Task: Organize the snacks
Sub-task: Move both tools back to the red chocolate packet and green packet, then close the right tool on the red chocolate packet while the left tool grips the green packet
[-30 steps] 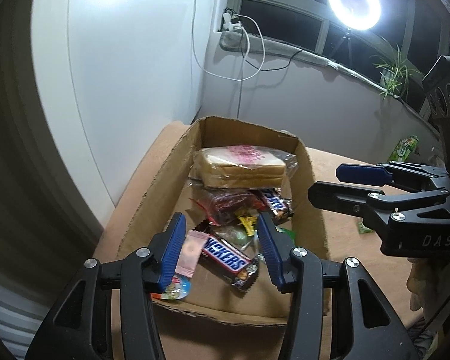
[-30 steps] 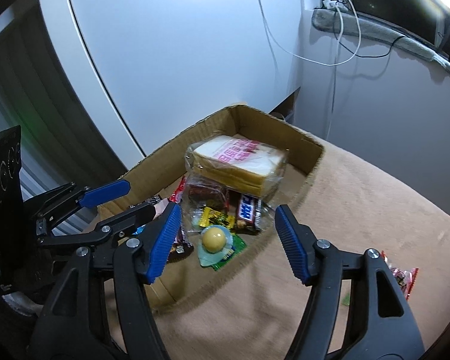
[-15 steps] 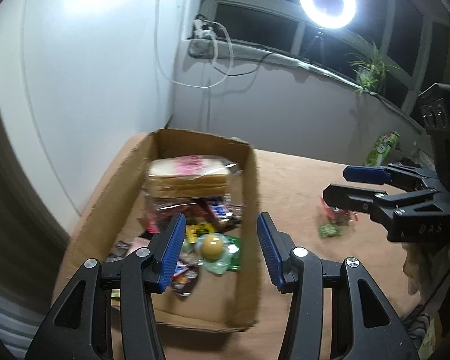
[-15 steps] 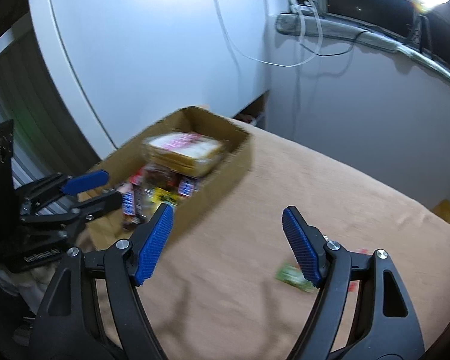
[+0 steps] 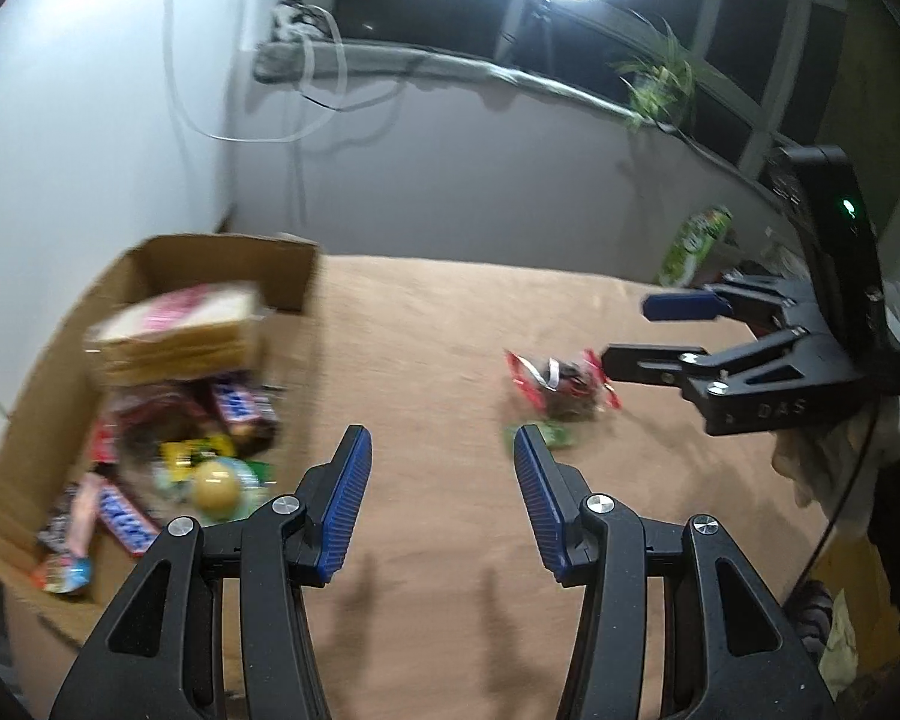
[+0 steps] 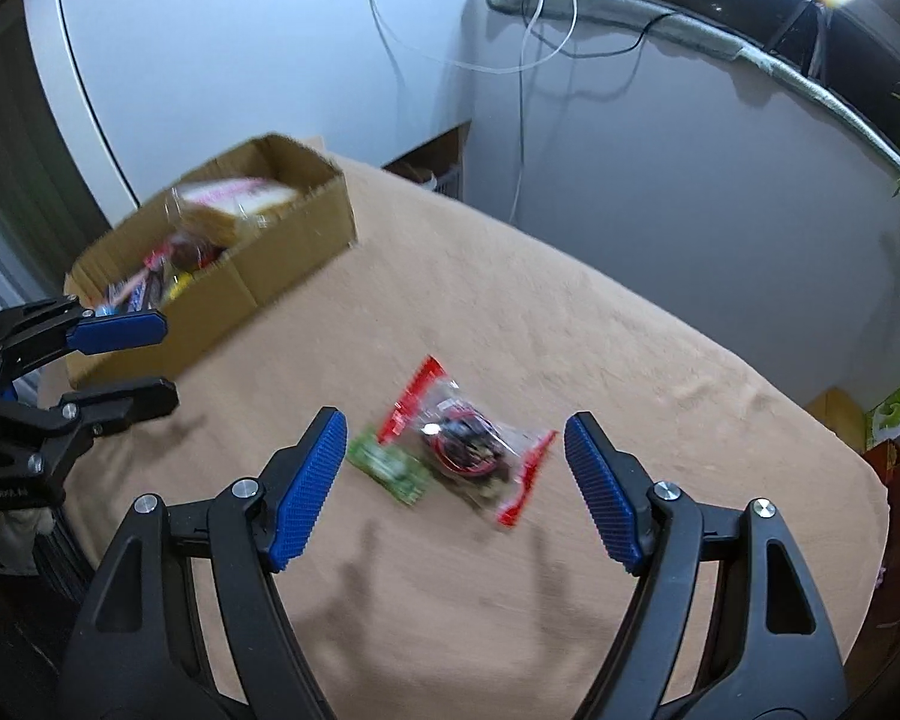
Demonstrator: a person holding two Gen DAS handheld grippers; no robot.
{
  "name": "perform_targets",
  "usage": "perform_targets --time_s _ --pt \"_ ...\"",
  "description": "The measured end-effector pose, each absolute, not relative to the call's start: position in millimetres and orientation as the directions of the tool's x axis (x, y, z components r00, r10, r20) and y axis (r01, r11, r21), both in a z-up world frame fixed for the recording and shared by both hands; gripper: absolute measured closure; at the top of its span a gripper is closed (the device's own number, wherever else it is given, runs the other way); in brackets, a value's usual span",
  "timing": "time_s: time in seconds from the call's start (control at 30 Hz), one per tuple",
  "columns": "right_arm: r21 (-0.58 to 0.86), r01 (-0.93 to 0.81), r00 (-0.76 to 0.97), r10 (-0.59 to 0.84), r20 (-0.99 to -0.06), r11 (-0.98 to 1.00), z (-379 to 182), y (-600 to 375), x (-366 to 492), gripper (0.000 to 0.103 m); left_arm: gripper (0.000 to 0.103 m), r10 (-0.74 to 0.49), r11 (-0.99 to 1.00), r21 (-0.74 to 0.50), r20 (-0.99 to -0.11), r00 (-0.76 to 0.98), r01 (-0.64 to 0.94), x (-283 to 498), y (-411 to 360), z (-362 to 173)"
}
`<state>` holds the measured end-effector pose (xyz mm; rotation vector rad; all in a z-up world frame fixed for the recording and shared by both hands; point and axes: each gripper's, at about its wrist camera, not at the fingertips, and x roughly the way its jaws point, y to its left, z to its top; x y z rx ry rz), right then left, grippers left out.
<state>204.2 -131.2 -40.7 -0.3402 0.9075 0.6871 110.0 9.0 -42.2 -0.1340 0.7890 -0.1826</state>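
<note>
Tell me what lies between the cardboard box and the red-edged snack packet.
Only bare tan tablecloth between the cardboard box and red-edged packet, seen in both wrist views.

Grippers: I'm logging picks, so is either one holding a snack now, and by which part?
Nothing is held. The left gripper and right gripper are both open and empty; the red packet lies on the cloth.

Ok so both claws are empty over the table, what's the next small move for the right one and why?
Probably lower the right claw onto the red-edged clear packet and close. Its jaws have just been opening and stand wide with nothing between them, and the packet lies loose on the brown cloth just ahead, beside the small green packet, outside the cardboard box.
</note>
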Motion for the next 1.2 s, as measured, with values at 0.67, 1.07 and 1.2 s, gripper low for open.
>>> perform_targets --time_s 0.67,1.07,1.2 --pt "-0.008 -0.800 0.296 0.381 -0.876 0.601 -100.1 -131.8 239.2 0.025 0.044 -0.225 0.968 -0.111 -0.788 0.573 0.227 167.1 -68.2 -101.6" --pt "0.038 -0.822 0.240 0.406 -0.882 0.568 -115.3 -114.9 250.8 0.026 0.055 -0.181 0.977 -0.071 -0.782 0.596 0.203 168.6 -72.9 -108.7" --pt "0.046 -0.811 0.244 0.410 -0.879 0.583 -114.4 -117.3 252.2 0.049 0.066 -0.182 0.977 -0.073 -0.779 0.600 0.201 168.0 -70.0 -108.4"
